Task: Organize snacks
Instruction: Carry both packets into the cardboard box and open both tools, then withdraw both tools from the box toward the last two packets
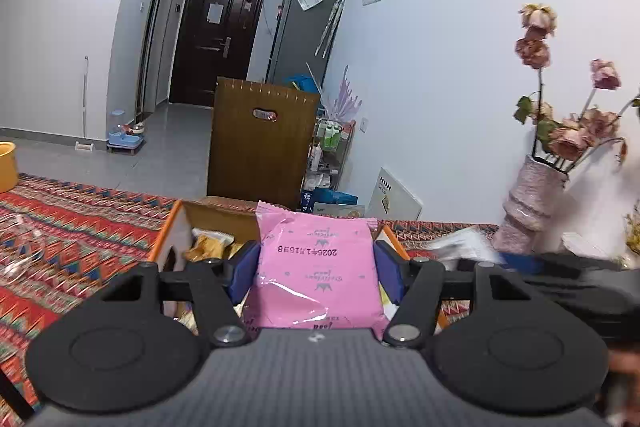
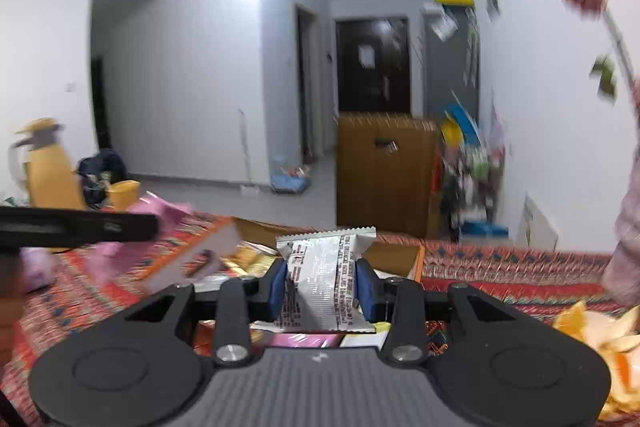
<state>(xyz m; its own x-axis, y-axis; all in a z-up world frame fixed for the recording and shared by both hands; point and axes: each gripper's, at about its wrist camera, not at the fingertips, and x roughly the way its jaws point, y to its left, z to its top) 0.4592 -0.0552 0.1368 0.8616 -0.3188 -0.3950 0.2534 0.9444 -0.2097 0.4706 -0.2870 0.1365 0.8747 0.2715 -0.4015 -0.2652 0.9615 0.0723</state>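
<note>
My left gripper [image 1: 316,269] is shut on a pink snack packet [image 1: 316,267], its blue pads [image 1: 244,267] pressing both sides. The packet hangs over an open cardboard box [image 1: 176,227] with orange edges that holds several snacks [image 1: 210,247]. My right gripper [image 2: 322,287] is shut on a silver snack packet [image 2: 324,279], printed side up, above the same box [image 2: 400,255]. In the right wrist view the left gripper shows as a dark bar at the left with its pink packet [image 2: 116,251] blurred below it. In the left wrist view the right gripper's dark body lies at the right edge.
A patterned red cloth [image 1: 80,235] covers the table. A vase of dried roses [image 1: 532,203] stands at the right. Orange peel [image 2: 600,331] lies at the near right. A yellow jug [image 2: 48,167] and cup [image 2: 124,193] stand at the far left. A clear wrapper [image 1: 24,247] lies left.
</note>
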